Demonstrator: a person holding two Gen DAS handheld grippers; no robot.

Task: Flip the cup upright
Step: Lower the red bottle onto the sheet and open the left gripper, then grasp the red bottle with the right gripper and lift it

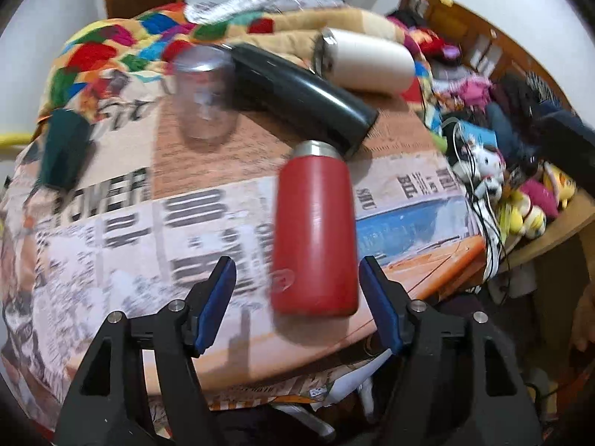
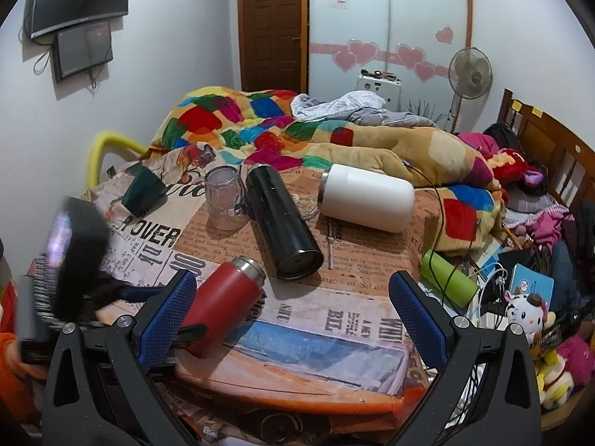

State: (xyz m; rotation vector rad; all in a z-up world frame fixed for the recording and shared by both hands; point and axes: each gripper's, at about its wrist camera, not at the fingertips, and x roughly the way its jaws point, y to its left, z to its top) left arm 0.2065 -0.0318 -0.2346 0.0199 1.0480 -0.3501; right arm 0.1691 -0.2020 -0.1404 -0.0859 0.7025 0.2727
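Observation:
A red flask (image 1: 314, 230) with a steel neck lies on its side on the newspaper-print table (image 1: 208, 223). My left gripper (image 1: 297, 278) is open, its blue pads on either side of the flask's base, not touching. In the right wrist view the red flask (image 2: 223, 304) lies at the lower left, with the left gripper's body (image 2: 74, 252) beside it. My right gripper (image 2: 293, 297) is open and empty above the table's near edge. A black flask (image 2: 282, 219), a white flask (image 2: 366, 197), a clear cup (image 2: 223, 200) and a dark green cup (image 2: 143, 189) lie farther back.
A colourful quilt (image 2: 282, 130) is heaped behind the table. A green bottle (image 2: 448, 282), cables, a blue booklet and soft toys (image 2: 528, 308) crowd the right side. A wooden headboard (image 2: 550, 148) stands at the far right.

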